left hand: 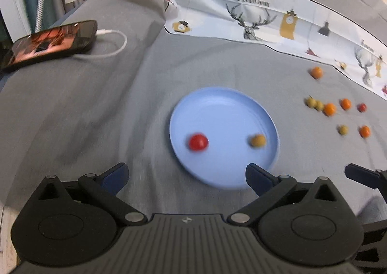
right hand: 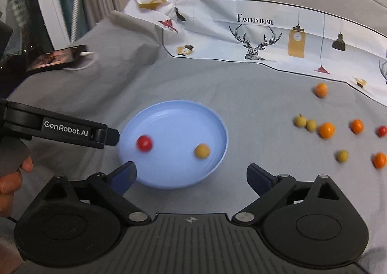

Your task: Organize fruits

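On grey cloth-covered tabletop (right hand: 241,95), largest to smallest: deer-print sheet (right hand: 266,39) pushed to far edge, likely clearing a sorting area; blue plate (right hand: 174,114) set centrally as collection point, holding one red fruit (right hand: 144,143) and one yellow-green fruit (right hand: 202,151); left hand-held gripper (left hand: 186,174) and right hand-held gripper (right hand: 191,174), both spread wide and empty above near rim; loose orange, green and red fruits (right hand: 326,130) scattered right, apparently awaiting pickup.

A smooth, matt blue plastic plate (right hand: 174,114) rests on wrinkled grey cloth (right hand: 254,95), beside glossy small fruits (right hand: 326,130) and a shiny-screened phone (left hand: 50,43).
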### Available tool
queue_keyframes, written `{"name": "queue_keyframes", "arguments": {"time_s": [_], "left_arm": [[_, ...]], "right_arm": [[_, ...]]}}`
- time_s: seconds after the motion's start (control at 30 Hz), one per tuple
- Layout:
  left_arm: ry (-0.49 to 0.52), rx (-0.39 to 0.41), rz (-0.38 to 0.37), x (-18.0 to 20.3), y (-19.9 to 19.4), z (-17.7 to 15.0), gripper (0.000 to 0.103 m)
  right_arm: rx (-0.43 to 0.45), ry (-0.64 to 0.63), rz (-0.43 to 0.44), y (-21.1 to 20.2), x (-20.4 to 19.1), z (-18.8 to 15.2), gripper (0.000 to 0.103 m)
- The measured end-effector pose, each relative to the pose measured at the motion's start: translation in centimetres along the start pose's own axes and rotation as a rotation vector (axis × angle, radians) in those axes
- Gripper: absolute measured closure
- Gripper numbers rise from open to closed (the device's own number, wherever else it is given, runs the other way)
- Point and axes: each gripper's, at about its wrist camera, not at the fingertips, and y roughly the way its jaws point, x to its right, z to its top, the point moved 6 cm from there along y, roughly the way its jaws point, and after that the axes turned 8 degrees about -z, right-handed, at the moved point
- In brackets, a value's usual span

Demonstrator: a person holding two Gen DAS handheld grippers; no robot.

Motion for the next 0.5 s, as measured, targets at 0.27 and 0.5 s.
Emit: {"name": "queue_keyframes", "arguments": {"time_s": [0.27, 0.5], "left_arm": [[0.009, 0.067, 0.019, 1.0, -4.1, -2.5, 0.000], [0.022, 0.106, 0.025, 2.0, -6.5, -3.8, 0.000]], "right_arm": [[0.089, -0.092, -0.001, -5.4, -2.2, -1.7, 0.001], [0.152, -0.102, -0.021, -8.6, -2.0, -2.4, 0.001]]}}
